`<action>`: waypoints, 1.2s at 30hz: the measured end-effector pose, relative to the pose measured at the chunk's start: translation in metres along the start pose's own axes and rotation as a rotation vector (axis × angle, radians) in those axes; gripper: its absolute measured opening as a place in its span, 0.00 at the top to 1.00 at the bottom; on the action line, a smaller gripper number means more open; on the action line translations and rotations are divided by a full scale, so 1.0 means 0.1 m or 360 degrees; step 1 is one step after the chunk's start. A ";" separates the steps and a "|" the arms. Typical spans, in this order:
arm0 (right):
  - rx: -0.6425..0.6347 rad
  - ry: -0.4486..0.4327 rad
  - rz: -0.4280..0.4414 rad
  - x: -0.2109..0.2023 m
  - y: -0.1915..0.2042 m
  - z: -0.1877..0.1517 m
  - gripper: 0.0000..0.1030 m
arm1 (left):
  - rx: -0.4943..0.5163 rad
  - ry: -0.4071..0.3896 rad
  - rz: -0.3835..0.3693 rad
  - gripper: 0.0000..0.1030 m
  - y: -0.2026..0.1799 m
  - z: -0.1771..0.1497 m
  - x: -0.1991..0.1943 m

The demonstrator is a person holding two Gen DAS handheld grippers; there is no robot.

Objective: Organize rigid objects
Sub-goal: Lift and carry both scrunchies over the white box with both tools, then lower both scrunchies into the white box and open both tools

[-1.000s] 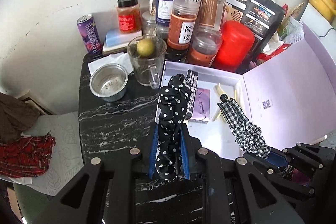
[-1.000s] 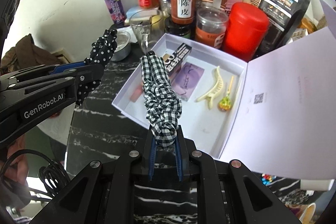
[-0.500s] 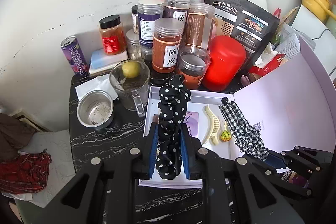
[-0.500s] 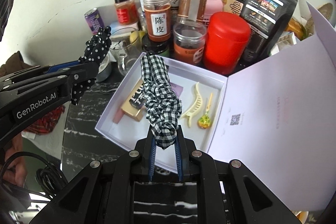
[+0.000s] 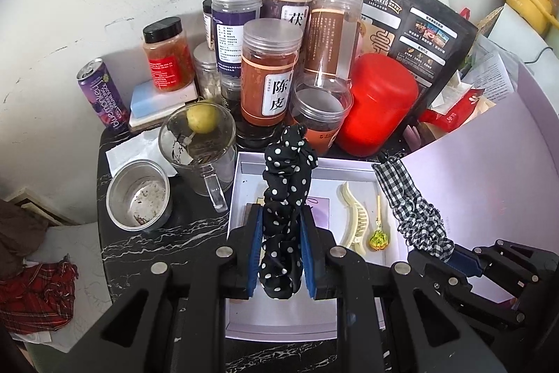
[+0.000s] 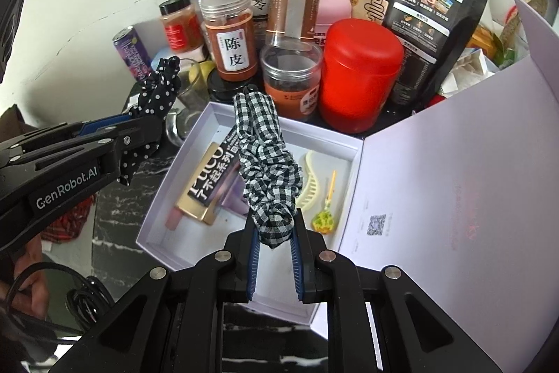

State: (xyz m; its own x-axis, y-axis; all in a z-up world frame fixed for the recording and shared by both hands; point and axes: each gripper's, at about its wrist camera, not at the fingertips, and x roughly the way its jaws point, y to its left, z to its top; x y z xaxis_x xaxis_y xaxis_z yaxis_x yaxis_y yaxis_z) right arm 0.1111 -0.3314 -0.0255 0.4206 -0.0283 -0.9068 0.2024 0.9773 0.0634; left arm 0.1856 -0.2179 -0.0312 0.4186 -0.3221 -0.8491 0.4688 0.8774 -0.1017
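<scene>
Above the open box point(image 6: 195, 142), both tongs tilted down, seemingly level: left tongs point(image 5: 281, 249) clenching dotted scrunchie point(image 5: 284, 198), right tongs point(image 6: 274, 254) checked scrunchie point(image 6: 267, 163)

Both grippers, left point(image 5: 281, 250) and right point(image 6: 276, 254), angle downward (jaws clamped).

- Black polka-dot cloth scrunchie point(image 5: 284, 215): soft, crinkled fabric, matt.
- Black-and-white gingham cloth scrunchie point(image 6: 269, 163): woven, ruffled, matt too.
- Pale lilac cardboard box point(image 6: 353, 149), smooth matt paper finish on walls and lid.
- Cream plastic hair claw point(image 5: 354, 219), smooth with a slight sheen.
- Black marble-look tabletop point(image 5: 139, 243), white veins, polished and glossy.
- Small steel cup point(image 5: 138, 194): brushed metal, dull shine.
- Clear glass mug point(image 5: 201, 142), shiny, smudged inside.
- Red plastic canister point(image 5: 379, 103): glossy, smooth.
- Black foil pouch point(image 5: 408, 23), matt with printed panels.
- Clear plastic jars point(image 5: 270, 72), ribbed lids, paper labels.
</scene>
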 end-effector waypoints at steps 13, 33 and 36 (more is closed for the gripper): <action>0.0054 0.0103 -0.0042 0.45 -0.13 -0.02 0.84 | 0.0032 0.0144 -0.0026 0.80 -0.02 -0.10 0.55; 0.0104 0.0236 -0.0053 1.06 -0.17 -0.17 0.84 | 0.0220 0.0203 -0.0013 0.80 -0.30 -0.25 0.99; 0.0102 0.0239 -0.0062 1.10 -0.16 -0.17 0.84 | 0.0233 0.0202 -0.0005 0.80 -0.34 -0.27 1.00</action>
State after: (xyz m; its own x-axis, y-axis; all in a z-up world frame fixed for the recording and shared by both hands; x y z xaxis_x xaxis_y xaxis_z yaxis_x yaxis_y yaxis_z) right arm 0.1388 -0.3468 -0.1338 0.2753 -0.0291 -0.9609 0.2741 0.9604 0.0494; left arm 0.1908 -0.2704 -0.1265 0.3198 -0.2693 -0.9084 0.5821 0.8123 -0.0359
